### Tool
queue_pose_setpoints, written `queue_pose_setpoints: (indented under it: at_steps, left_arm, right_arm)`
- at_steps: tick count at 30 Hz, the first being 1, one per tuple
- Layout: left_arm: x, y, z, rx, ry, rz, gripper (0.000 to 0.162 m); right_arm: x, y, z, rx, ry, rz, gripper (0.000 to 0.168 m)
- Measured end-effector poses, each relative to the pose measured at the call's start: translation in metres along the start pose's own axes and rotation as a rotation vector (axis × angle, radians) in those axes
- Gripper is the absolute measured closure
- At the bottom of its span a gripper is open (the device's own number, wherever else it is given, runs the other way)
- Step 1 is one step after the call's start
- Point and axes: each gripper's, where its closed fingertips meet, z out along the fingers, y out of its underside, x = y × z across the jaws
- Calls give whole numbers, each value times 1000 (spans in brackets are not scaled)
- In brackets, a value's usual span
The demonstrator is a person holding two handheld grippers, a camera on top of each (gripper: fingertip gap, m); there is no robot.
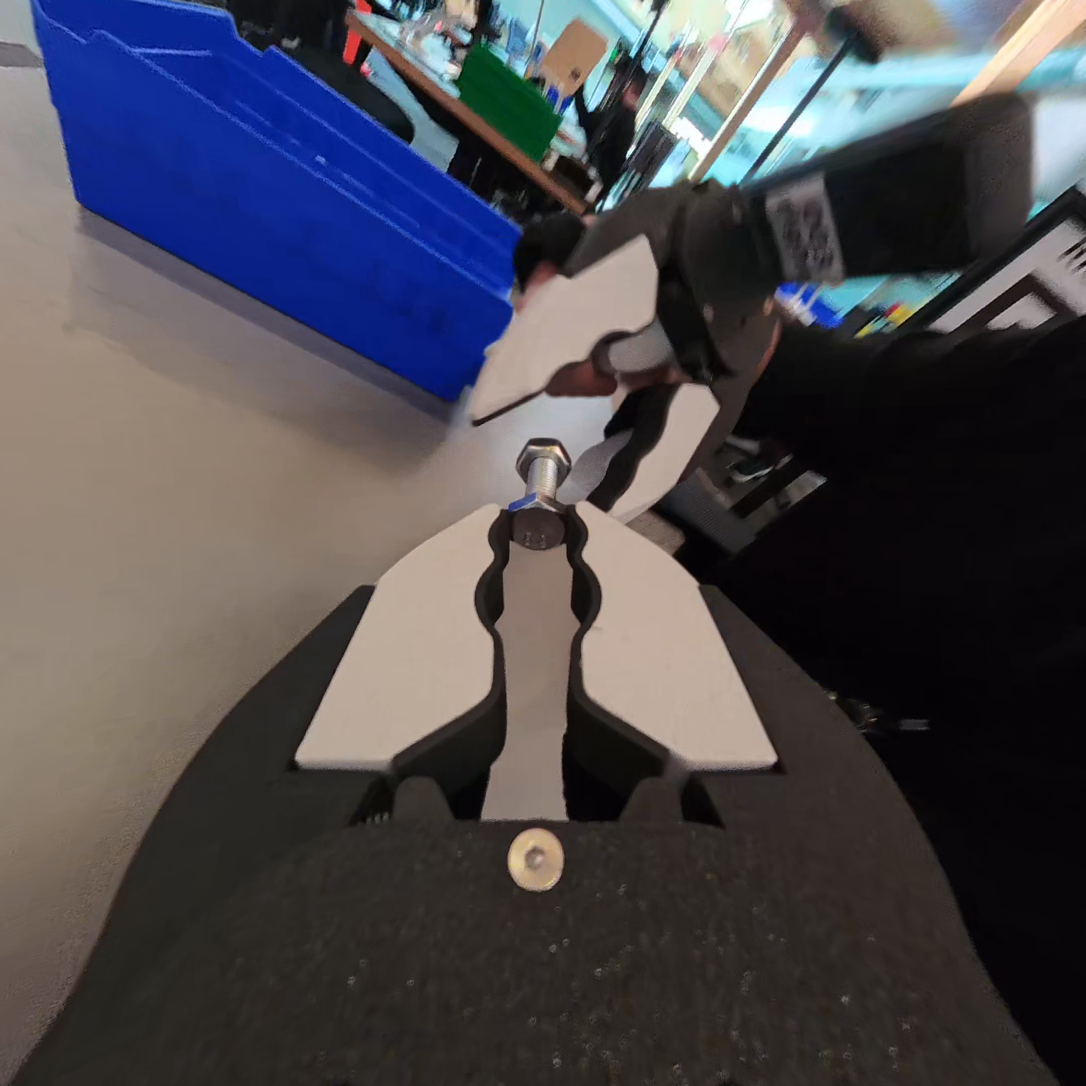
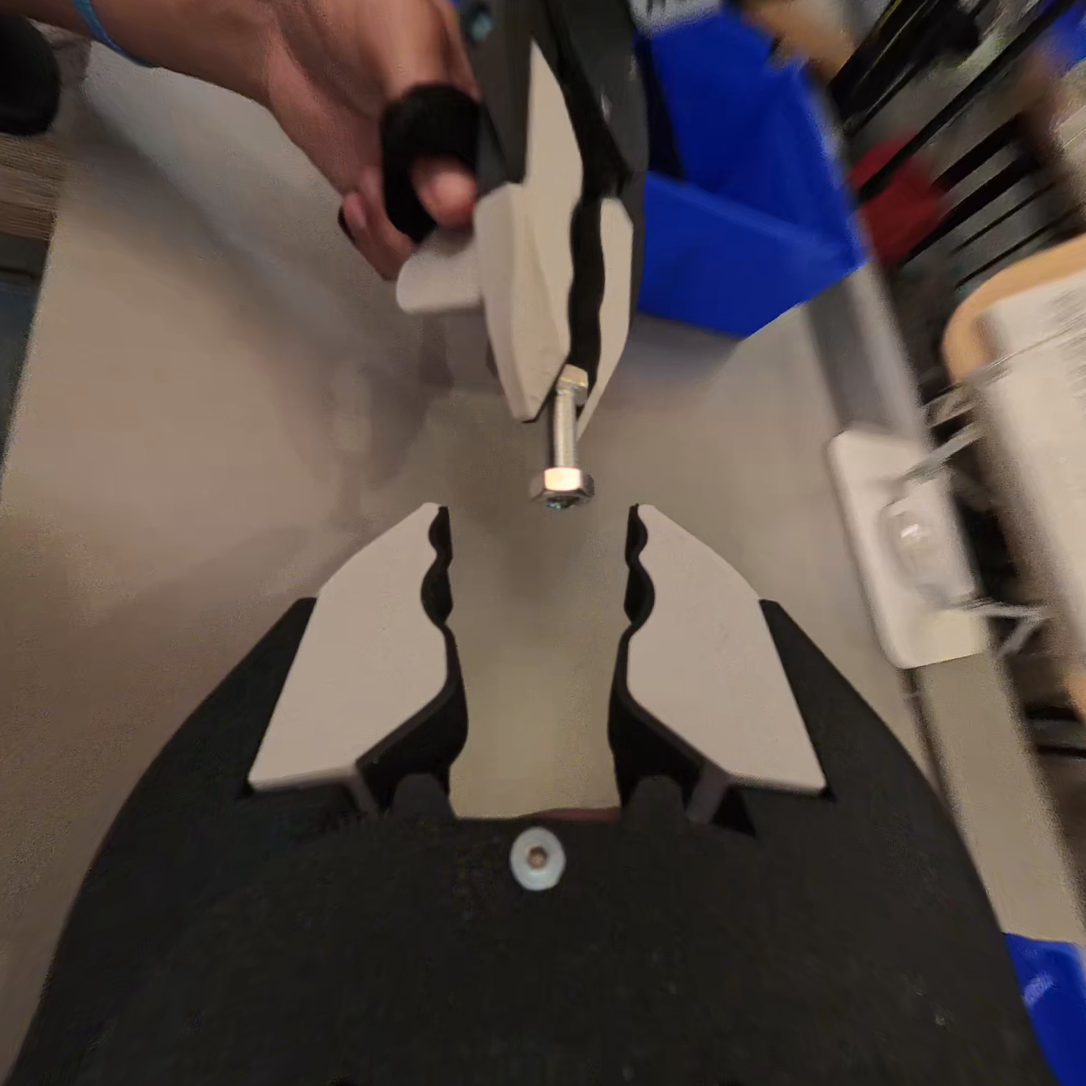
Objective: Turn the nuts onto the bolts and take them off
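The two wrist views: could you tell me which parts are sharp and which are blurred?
Left wrist view: the left gripper, bolt and nut are sharp; the right gripper, blue bin and room behind are smeared. Right wrist view: the right gripper and nut are fairly sharp; the right edge streaks.

A pale grey surface fills the near ground. A large blue bin stands on it at the back. Beyond, a long wooden table carries a green crate, beside blurred glass partitions in bright, bluish light.
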Motion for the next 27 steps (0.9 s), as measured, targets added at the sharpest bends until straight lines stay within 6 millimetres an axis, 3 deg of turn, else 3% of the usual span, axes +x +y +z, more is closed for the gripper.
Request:
queue_pose_setpoints:
  at_steps: [6,8,9,11,14,19,21,23,24,25,27]
  left_arm:
    - [19,-7,-5,74,225,-142,145]
    - [25,-4,-2,64,268,-153,145]
    - [27,-4,-1,65,285,-160,145]
    - [31,-4,-1,58,316,-171,145]
    - [28,-3,-1,38,232,-82,145]
    - [19,-11,-3,49,51,102,145]
    - [10,-11,-3,33,-32,146,145]
    - [13,-13,-4,52,-16,151,145]
    - [14,-15,-4,62,-9,135,145]
    - [14,-15,-5,65,4,118,145]
    - [19,-18,-8,91,62,83,145]
  right_arm:
    - [3,-21,-13,137,170,-237,117]
    - [-1,-27,-13,169,169,-298,132]
    - [0,-28,-13,167,180,-312,148]
    - [-1,-31,-14,191,141,-294,150]
    - [-3,-29,-12,204,-59,4,151]
    - [2,-41,-14,405,-645,1125,151]
    - [5,-38,-11,444,-784,1463,150]
    - [3,-43,-15,523,-852,1510,149]
    - [0,-45,-16,548,-840,1434,142]
    - [-4,-43,-13,528,-781,1329,124]
    - [-10,-34,-7,464,-588,1011,109]
